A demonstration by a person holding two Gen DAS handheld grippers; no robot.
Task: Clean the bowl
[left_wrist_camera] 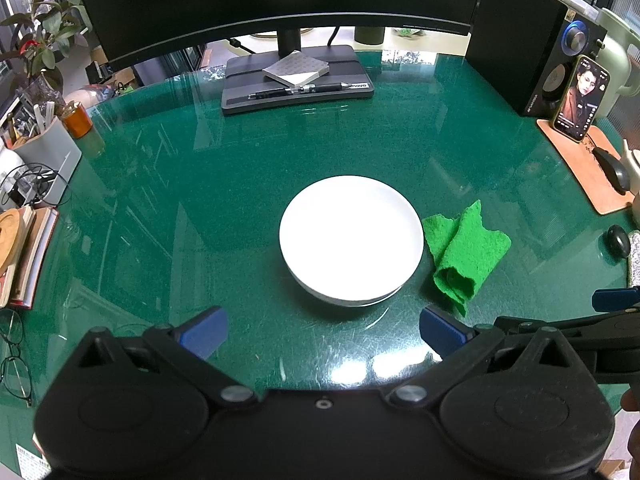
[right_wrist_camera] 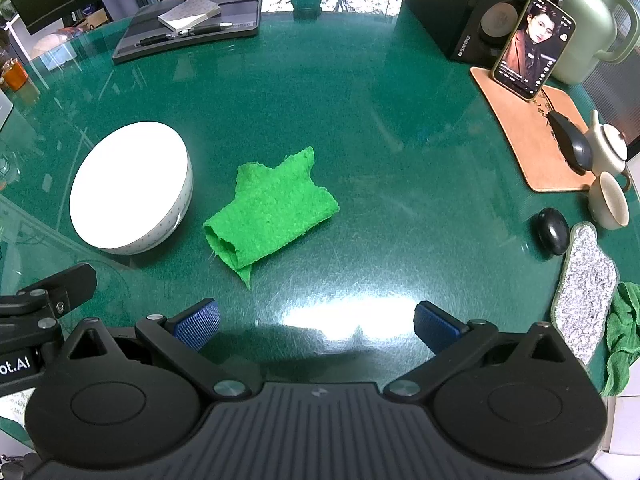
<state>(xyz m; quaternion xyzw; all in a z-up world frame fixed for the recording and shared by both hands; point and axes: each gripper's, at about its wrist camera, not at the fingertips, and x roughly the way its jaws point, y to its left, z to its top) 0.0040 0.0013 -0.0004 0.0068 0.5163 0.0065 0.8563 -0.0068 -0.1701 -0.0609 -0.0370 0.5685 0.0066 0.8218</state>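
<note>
Bowl (left_wrist_camera: 351, 240) cleaning is, by the look of things, not yet begun. White and round, the bowl is sitting upright on the green glass desk top (left_wrist_camera: 240, 184), roughly at the middle of the left wrist view and directly ahead of the left gripper (left_wrist_camera: 323, 332), whose blue-padded jaws are standing wide apart with nothing between them. Its inside is showing blown-out white in both views, so whether any dirt is lying in it cannot be told.

Just beside the bowl, on its right, a folded green cleaning cloth (right_wrist_camera: 268, 212) is lying flat on the glass, seemingly not quite touching the bowl. The right gripper (right_wrist_camera: 316, 326) is hovering near the cloth's front corner, jaws likewise spread and gripping nothing; the cloth is lying ahead of them and a little toward the left finger.

Judging from this, nothing of the job is being done yet: the cloth is untouched and the bowl is unheld. What is left appears to be everything, namely taking up the cloth with the right gripper, steadying the bowl with the left, and wiping the inside. A phone (right_wrist_camera: 534, 46) leaning against a speaker (right_wrist_camera: 452, 8) and a mouse (right_wrist_camera: 572, 142) on its pad are standing well apart from the work.
</note>
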